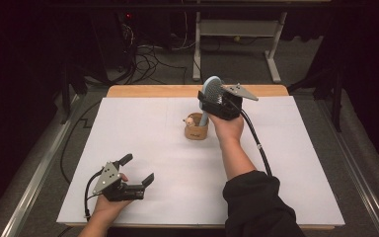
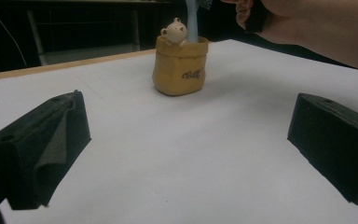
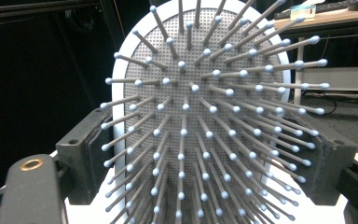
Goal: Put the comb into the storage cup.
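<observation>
The left gripper (image 1: pixel 139 170) rests near on the white tabletop (image 1: pixel 143 128), its jaws spread with nothing between them. Farther back, the right gripper (image 1: pixel 212 97) has its jaws pinching the hairbrush (image 3: pixel 200 116). The brush handle stands in a small yellow cup (image 2: pixel 179 65) with a little bear (image 2: pixel 174 31).

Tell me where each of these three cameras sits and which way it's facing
High view: above the person's side, facing forward and down on the table; both forearms, left gripper, right gripper.
Left gripper view: low over the table, facing the bear holder; its wide-apart jaws, the other hand.
Right gripper view: faces the hairbrush head; its jaws at the brush's edges.
Shared: high and left gripper views both show holder and brush handle standing in it.
</observation>
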Demonstrator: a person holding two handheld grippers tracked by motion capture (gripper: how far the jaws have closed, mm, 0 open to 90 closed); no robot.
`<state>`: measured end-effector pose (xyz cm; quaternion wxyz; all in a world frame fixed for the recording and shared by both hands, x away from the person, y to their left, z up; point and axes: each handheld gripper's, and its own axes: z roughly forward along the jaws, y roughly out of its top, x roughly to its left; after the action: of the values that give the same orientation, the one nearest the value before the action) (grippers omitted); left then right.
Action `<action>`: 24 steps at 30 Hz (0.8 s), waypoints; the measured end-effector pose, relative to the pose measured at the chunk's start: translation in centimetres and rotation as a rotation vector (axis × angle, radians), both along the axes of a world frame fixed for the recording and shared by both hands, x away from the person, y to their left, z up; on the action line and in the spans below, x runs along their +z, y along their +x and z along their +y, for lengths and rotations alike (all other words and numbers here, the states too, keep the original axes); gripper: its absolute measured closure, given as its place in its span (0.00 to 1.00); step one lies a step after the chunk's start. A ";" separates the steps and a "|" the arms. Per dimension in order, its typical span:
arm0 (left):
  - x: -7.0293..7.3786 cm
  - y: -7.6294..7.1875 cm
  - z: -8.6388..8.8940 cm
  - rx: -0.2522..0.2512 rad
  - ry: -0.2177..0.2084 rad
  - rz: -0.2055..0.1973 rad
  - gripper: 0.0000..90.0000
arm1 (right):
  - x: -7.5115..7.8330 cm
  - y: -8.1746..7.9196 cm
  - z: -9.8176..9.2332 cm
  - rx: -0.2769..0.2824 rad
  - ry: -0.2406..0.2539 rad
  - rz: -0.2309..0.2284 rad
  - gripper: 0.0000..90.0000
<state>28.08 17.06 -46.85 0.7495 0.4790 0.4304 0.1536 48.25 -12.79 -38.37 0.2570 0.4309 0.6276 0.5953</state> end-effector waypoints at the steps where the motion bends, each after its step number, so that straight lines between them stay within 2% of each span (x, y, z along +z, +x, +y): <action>1: 0.0 0.0 0.0 0.000 0.001 0.000 0.00 | 0.0 0.0 0.0 0.000 0.001 0.001 0.21; 16: -0.1 0.0 -0.1 -0.004 0.008 -0.001 0.00 | -0.3 0.2 -0.7 -0.020 0.018 0.023 0.19; 24: -0.1 -0.1 -0.1 -0.005 0.006 -0.001 0.00 | -0.3 0.3 -0.8 -0.005 0.016 0.019 0.19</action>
<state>28.03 16.98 -46.92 0.7486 0.4821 0.4286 0.1533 48.54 -13.62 -38.69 0.2491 0.4404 0.6241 0.5954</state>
